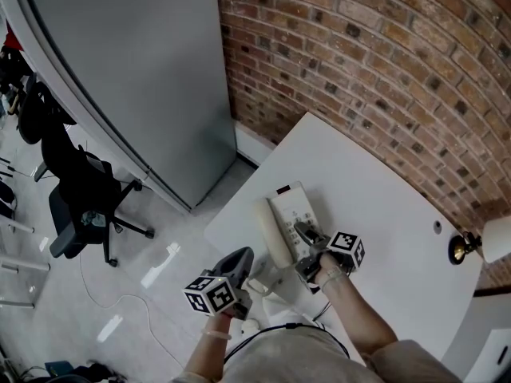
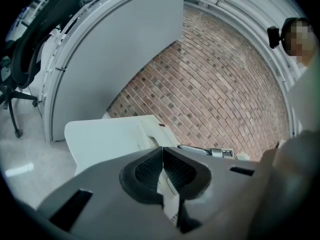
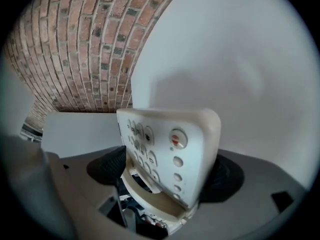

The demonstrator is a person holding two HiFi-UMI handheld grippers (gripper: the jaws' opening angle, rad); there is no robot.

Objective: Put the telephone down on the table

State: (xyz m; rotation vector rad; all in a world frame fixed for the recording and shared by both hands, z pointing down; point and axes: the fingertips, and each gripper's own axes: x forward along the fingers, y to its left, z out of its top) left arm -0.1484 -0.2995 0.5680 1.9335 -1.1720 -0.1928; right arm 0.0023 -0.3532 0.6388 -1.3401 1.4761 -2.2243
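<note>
Telephone [image 1: 289,212] lies on the desk [image 1: 375,174], right tool [image 1: 310,242] spread wide astride its keypad end, forearm [image 1: 359,317] reaching in from the near edge; left tool [image 1: 239,263] pressed together, hovering near the handset [image 1: 274,231].

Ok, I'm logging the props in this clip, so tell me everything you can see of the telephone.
The telephone is a cream plastic desk set. Its handset lies along one long side, and its face has round keys and one red-marked button. It appears to rest on the white table, near the person's edge. Its near end stands between the open jaws of the right claw.
</note>
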